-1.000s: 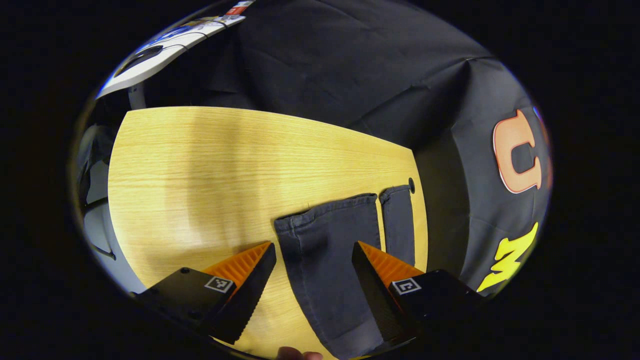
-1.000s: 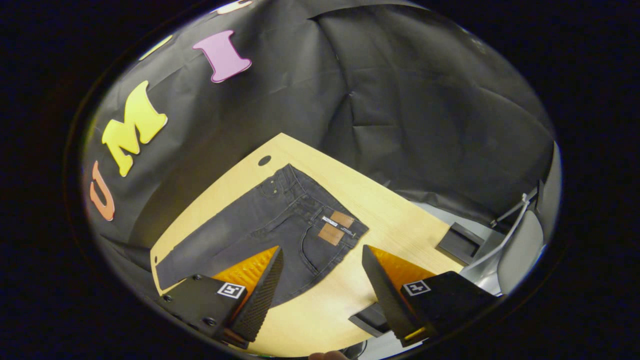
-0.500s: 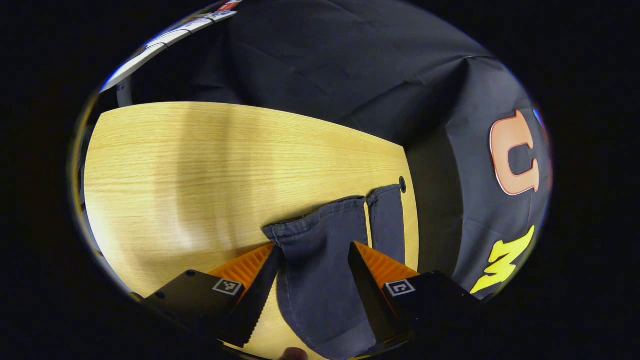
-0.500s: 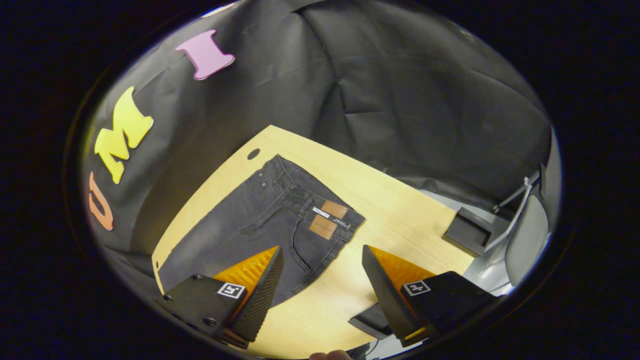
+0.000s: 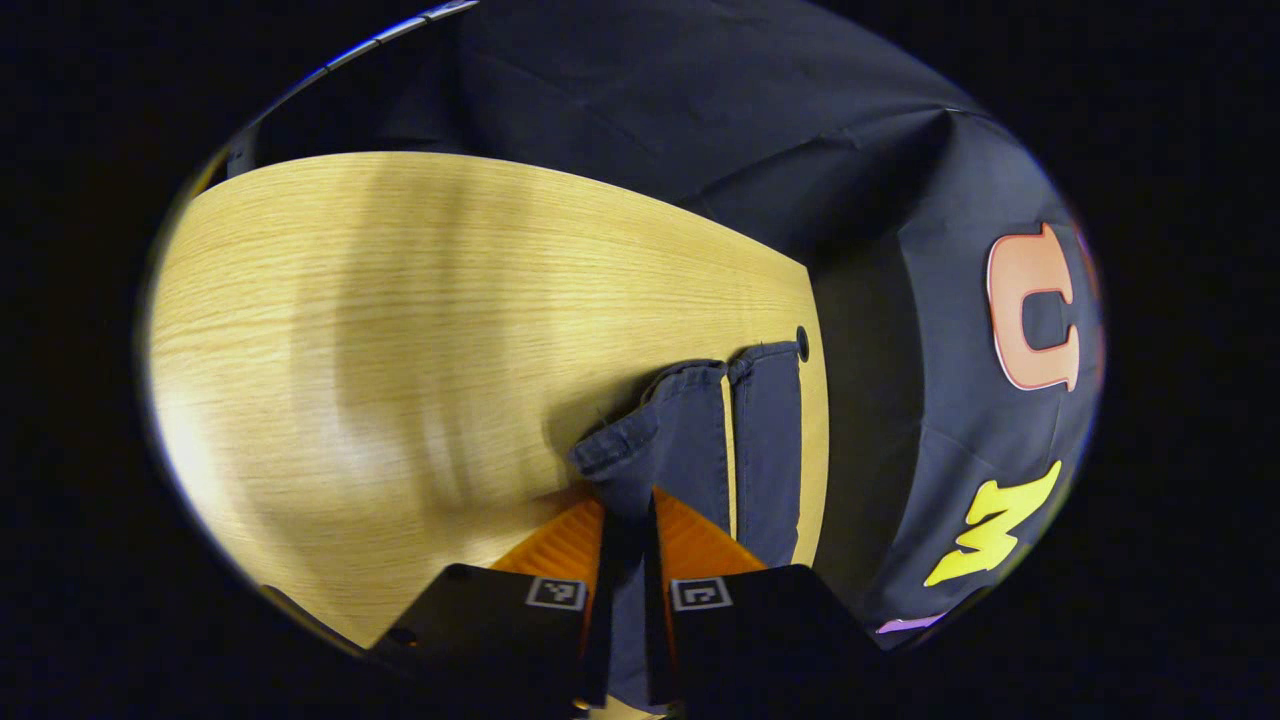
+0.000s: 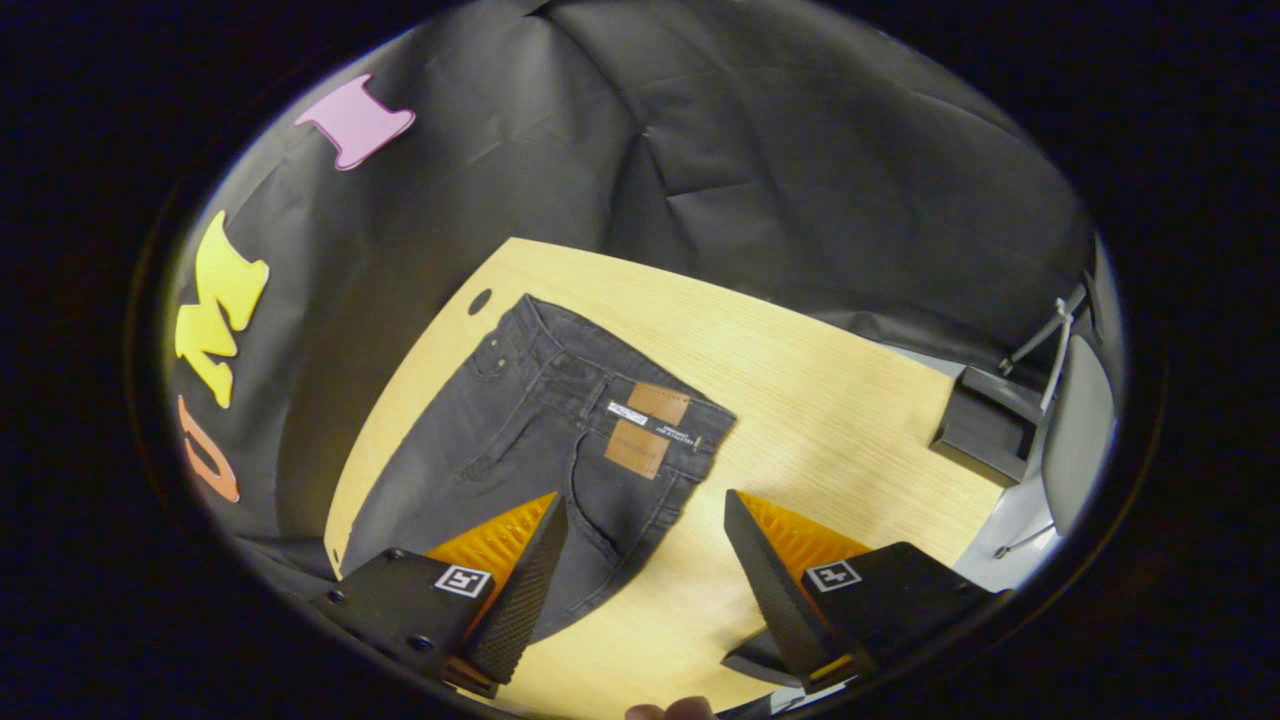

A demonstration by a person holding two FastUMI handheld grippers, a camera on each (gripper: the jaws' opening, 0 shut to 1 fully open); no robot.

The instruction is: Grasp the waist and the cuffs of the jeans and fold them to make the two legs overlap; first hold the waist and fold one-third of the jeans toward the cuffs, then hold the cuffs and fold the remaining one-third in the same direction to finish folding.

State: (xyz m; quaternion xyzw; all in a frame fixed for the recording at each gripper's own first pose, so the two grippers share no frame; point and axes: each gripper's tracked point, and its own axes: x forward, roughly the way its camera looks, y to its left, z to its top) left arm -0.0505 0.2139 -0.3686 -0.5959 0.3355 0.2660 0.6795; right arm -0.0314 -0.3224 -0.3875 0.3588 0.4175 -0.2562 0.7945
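- In the left gripper view, the left gripper (image 5: 628,515) is now clenched on the near leg of the jeans (image 5: 690,440); a second ago its fingers stood wide apart on either side of that leg, and half a second ago they had only begun to draw in.
- The cloth between the fingers is pinched into a narrow fold, and the near cuff (image 5: 625,445) is bunched and lifted a little off the tabletop (image 5: 400,320), where before it lay flat.
- The far cuff (image 5: 768,352) lies flat beside it, by the small round hole (image 5: 801,336) near the tabletop's edge.
- In the right gripper view, the right gripper (image 6: 645,560) hangs released above the waist end, its fingers wide apart as in both earlier frames.
- The jeans (image 6: 540,440) lie spread on the tabletop (image 6: 820,420) with the waist (image 6: 620,375) toward the far side and two brown patches (image 6: 645,425) showing at the waistband; they sit larger and more central in this view than a second ago.
- A dark box (image 6: 985,425) rests at the tabletop's far right corner, with a grey chair (image 6: 1075,435) beyond it.
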